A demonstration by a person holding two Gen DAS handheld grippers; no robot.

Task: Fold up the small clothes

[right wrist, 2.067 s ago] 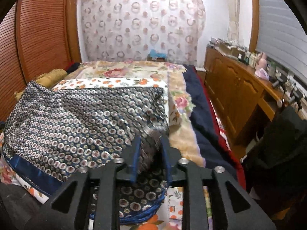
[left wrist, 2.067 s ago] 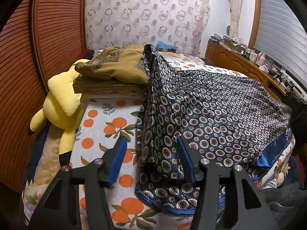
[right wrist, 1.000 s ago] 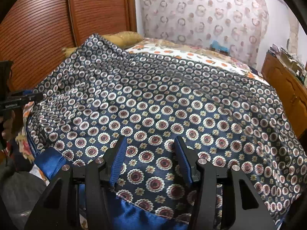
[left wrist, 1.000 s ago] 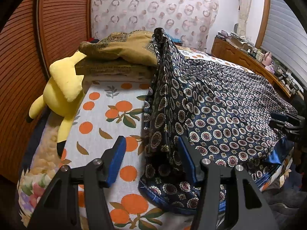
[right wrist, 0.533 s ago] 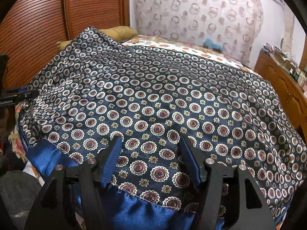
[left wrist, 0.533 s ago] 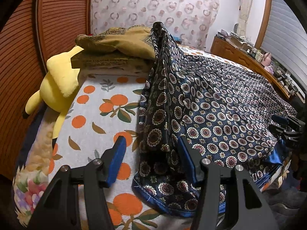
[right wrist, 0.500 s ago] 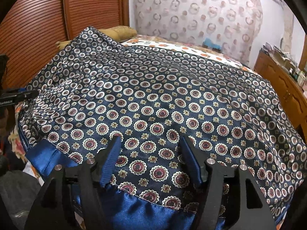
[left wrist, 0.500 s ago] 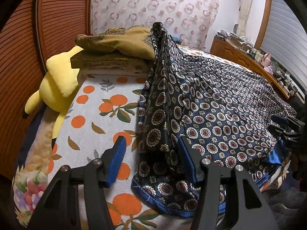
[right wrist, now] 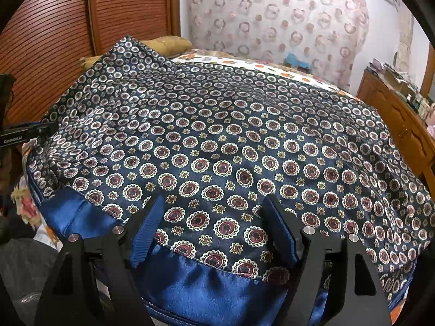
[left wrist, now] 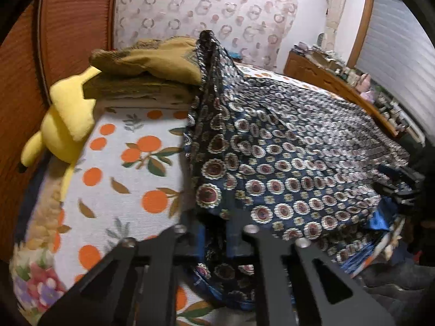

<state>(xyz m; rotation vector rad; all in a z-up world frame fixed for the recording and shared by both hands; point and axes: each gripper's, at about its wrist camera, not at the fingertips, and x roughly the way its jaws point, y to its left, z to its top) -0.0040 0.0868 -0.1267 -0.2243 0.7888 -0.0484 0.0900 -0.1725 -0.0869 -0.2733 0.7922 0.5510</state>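
While most of the bed [left wrist: 114,179] is covered by it, the dark blue patterned garment [right wrist: 231,141] is spread wide, its shiny plain blue band [right wrist: 206,288] lying at the near edge, closest to the right gripper [right wrist: 214,233]. On the far left side, the cloth is raised into a peak [left wrist: 208,38] against a stack of folded brown clothes [left wrist: 152,68], and its left edge falls in a steep fold down to the sheet printed with oranges [left wrist: 136,163]. A broad strip of that sheet is left bare to the left of the garment, bounded by a yellow plush toy [left wrist: 68,125] lying beside the ribbed wooden wall panel [left wrist: 68,27]. To the right of the bed, a wooden sideboard [right wrist: 402,125] is seen, well apart from the cloth. A patterned curtain [right wrist: 272,13] is hung behind the bed.

The left gripper [left wrist: 214,244] is closed on the near left edge of the garment, a bunch of cloth being pinched between its blue pads [left wrist: 199,241]. The jaws of the right gripper are opening; the patterned cloth and the band are seen in the gap between its blue pads [right wrist: 146,231], but are not pressed by them. In the left wrist view, the right gripper's tips are seen at the garment's far right edge.
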